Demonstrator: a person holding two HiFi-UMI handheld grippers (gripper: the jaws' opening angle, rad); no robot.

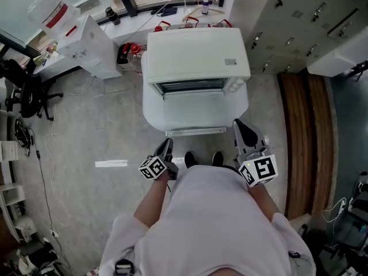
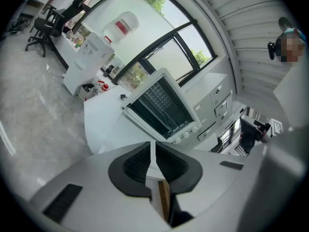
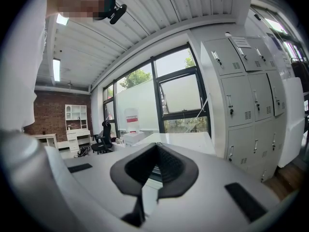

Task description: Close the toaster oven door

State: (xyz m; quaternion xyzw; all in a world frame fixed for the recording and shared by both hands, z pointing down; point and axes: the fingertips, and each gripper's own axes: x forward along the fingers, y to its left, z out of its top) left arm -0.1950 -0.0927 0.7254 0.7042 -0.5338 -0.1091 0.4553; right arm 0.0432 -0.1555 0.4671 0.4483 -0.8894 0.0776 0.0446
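Currently toaster oven [image 1: 195,56] at 12 o'clock, door [image 1: 195,115] hanging open toward person. Left gripper [image 1: 167,148] at door's 7, right gripper [image 1: 245,130] at 5. Both jaws pinched together, empty, likely for pushing door up.

Left gripper [image 1: 167,146], right gripper [image 1: 244,130]: jaws together, empty.

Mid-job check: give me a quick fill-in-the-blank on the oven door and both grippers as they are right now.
1. The door of the oven hangs ____, folded down toward the person.
2. The jaws of the left gripper are ____, and nothing is between them.
3. The right gripper, its jaws also together, holds ____.

Missing words: open; shut; nothing
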